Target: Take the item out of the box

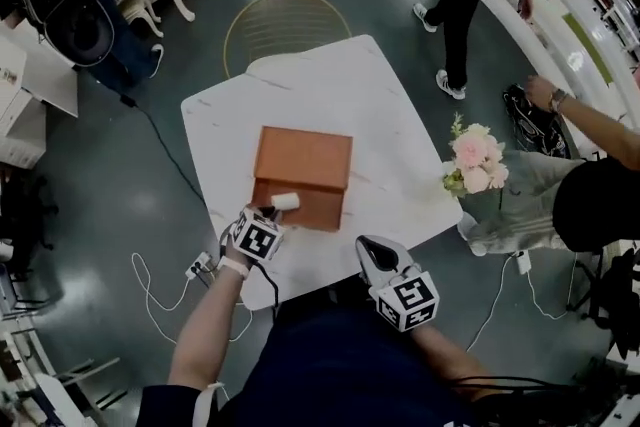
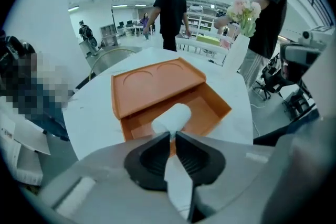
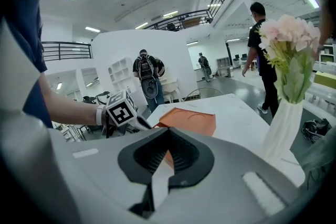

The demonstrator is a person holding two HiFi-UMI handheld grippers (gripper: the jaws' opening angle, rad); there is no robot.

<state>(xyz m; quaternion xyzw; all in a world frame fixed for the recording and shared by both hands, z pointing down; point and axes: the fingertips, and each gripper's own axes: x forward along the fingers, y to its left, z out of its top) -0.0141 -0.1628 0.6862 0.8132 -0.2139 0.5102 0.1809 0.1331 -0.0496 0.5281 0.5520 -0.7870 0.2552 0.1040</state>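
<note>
White roll [image 2: 172, 117] is pinched by the nearly closed left tool [image 2: 173, 137].

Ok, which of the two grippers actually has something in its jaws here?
The left gripper, shut on the white cylinder at the open orange box. The right gripper is shut on nothing, clear of the box.

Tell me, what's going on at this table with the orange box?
A person stands at a white table with a hand-held gripper in each hand. The left gripper is pinching a white roll at the open front of the orange box. The right gripper is shut with nothing in it, held off to the side near the table's front edge. A vase of pink flowers stands at the table's right edge.
</note>
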